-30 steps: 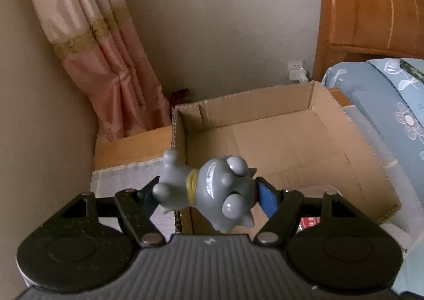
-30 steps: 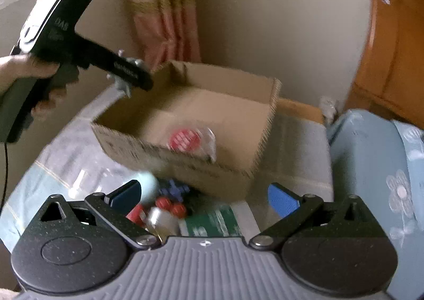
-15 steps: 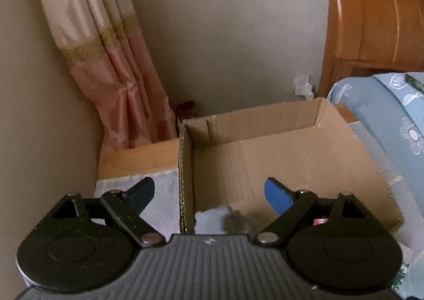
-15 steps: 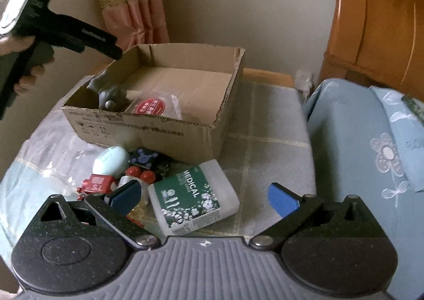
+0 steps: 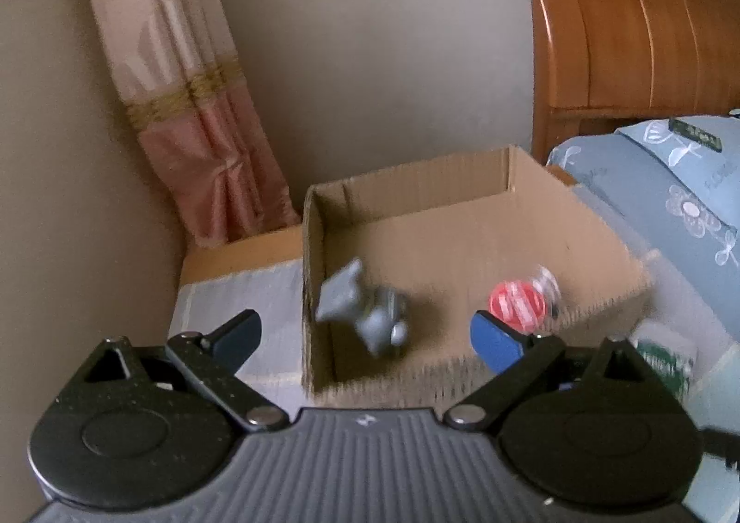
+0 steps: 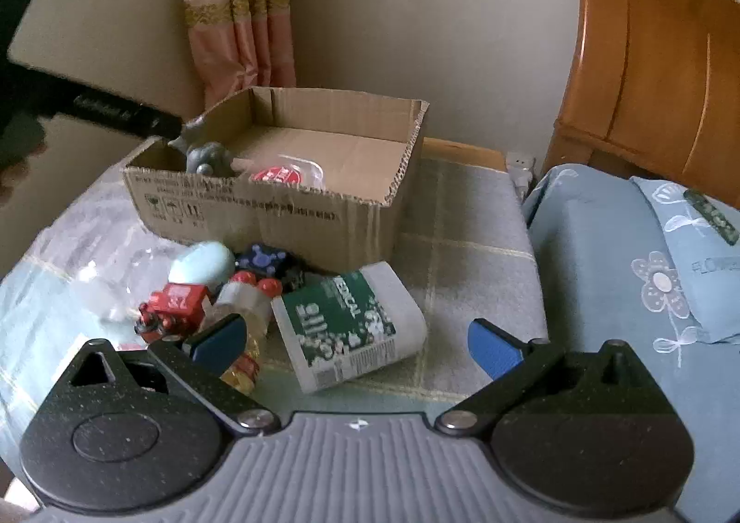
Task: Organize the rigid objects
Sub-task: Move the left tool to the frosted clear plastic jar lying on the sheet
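Two grippers are in view, and both have their jaws spread wide with nothing between them. The left gripper (image 5: 365, 333) hangs above the near left corner of the box (image 6: 277, 204), a position that fits a drop into the box. The grey toy (image 5: 370, 315) lies inside that corner, close to the left wall and free of both fingers. It is blurred, so its exact pose cannot be told. A red-lidded item (image 5: 520, 303) in clear wrap lies on the box floor to the right of the toy, apart from it.

The right gripper (image 6: 356, 338) hovers low over the loose pile in front of the box, probably lined up for the next pick. The white bottle (image 6: 347, 329) with a green label lies on its side between the fingers' line of sight, nearest the jaws. To its left sit a yellow bottle (image 6: 245, 329), a red toy (image 6: 173, 305), a pale blue egg shape (image 6: 203, 264) and a dark blue piece (image 6: 263, 257), all crowded together and touching or nearly so. These remain outside the box, so most of the sorting is still to do.

Box and pile rest on a grey checked cloth (image 6: 467, 241) over a low surface. A blue floral bedcover (image 6: 647, 282) lies to the right, a wooden headboard (image 6: 656, 74) behind it, and a pink curtain (image 6: 240, 9) in the corner of beige walls.
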